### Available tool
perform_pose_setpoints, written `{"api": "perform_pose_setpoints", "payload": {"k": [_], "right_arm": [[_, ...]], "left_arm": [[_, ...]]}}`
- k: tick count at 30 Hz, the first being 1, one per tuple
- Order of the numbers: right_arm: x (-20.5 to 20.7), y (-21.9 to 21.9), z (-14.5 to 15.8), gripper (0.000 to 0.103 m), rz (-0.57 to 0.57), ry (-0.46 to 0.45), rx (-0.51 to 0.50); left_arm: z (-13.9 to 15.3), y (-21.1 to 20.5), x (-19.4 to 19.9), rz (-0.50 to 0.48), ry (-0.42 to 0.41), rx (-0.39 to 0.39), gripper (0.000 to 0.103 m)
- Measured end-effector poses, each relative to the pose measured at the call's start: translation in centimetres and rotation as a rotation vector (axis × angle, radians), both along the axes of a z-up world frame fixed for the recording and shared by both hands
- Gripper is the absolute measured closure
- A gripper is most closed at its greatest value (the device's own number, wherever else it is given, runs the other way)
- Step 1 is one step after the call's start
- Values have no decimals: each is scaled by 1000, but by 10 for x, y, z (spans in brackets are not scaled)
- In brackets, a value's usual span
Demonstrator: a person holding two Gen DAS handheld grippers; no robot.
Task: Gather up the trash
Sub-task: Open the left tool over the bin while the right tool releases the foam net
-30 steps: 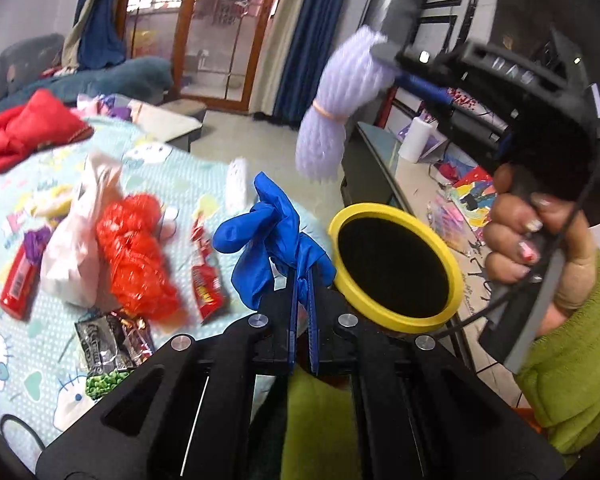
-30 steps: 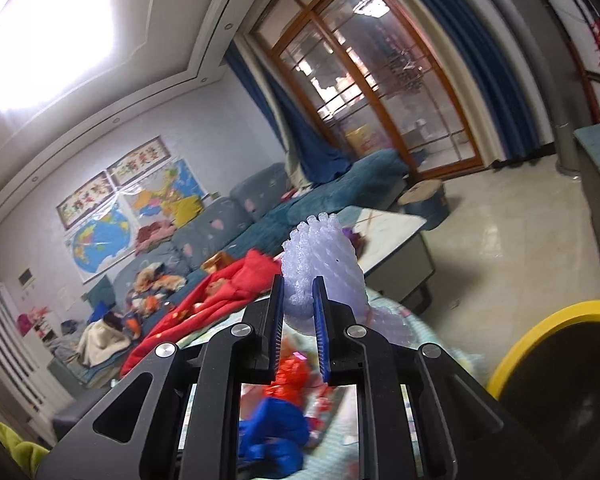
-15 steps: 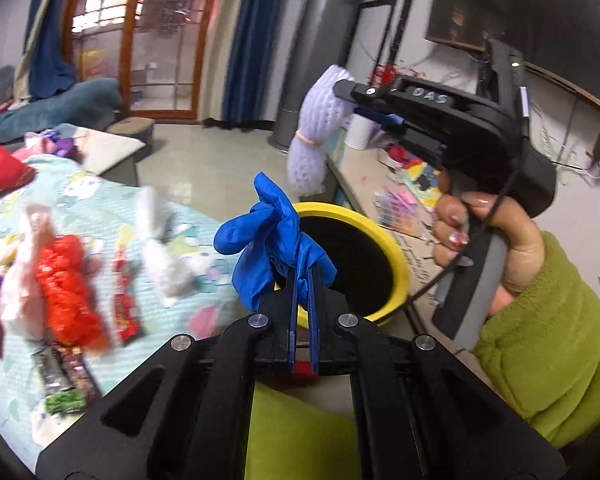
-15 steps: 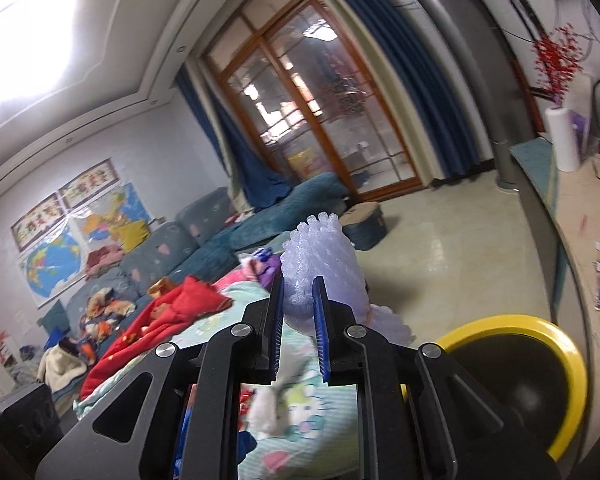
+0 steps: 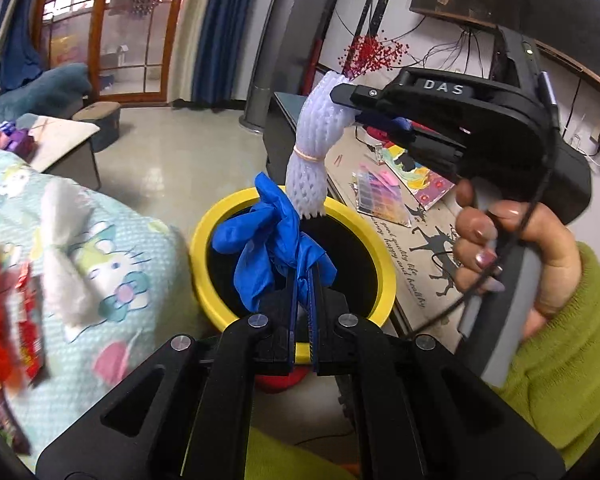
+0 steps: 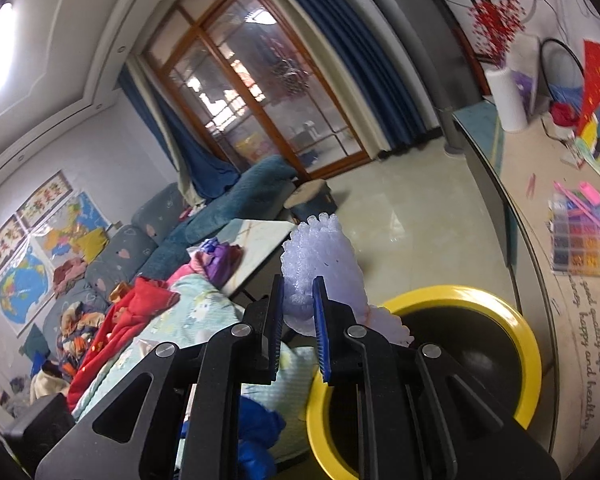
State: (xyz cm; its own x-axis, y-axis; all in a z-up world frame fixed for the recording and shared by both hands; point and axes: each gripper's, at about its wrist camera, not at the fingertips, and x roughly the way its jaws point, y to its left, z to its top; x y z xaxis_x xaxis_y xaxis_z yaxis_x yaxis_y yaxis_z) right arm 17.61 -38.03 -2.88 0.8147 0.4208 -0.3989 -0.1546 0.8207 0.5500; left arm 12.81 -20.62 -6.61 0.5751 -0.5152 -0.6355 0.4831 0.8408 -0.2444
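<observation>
Both grippers have swung over the yellow-rimmed bin (image 5: 384, 264) since a second ago. Near me, my left gripper (image 5: 303, 280) pinches the blue glove (image 5: 260, 236) above the opening. Farther, my right gripper (image 6: 298, 306) clamps the white foam net (image 5: 320, 136), its lower end hanging over the far rim. More litter lies on the bedspread (image 5: 132, 248) at left.

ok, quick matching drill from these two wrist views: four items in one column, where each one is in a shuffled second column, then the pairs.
Items:
1. blue glove
2. white foam net
3. yellow-rimmed bin
4. bead box

Places:
A. on the long side counter
B. pinched in the left gripper
C. below both grippers, mouth open
D. pinched in the right gripper

Pairs: 1-B, 2-D, 3-C, 4-A
</observation>
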Motion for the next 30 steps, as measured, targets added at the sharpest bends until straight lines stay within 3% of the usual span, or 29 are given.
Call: {"api": "perform_pose_setpoints", "payload": {"k": [8,10,13,19,23,25,30], "right_arm": [[12,-13,-18,84,-32,82,15],[14,-17,-22,82,-42,98,22],[18,-24,-29,70,-63,126,26],[19,-27,-32,65,-84,146,12],[14,-16,-24,60,-90,126,-30],[13,-13,-20,58,-89,113,-47],[6,10,-6,49,-66,59,-105]], "left_arm": [[-33,-22,34,-7,85,7,100],[-38,-22,39,0,94,2,90],[-42,-19,43,6,105,-19,72],[-39,-5,46,51,111,-40,52],[-26,8,39,93,67,-45,36],[-17,17,33,126,35,-36,22],[2,37,19,194,-53,-4,12]]}}
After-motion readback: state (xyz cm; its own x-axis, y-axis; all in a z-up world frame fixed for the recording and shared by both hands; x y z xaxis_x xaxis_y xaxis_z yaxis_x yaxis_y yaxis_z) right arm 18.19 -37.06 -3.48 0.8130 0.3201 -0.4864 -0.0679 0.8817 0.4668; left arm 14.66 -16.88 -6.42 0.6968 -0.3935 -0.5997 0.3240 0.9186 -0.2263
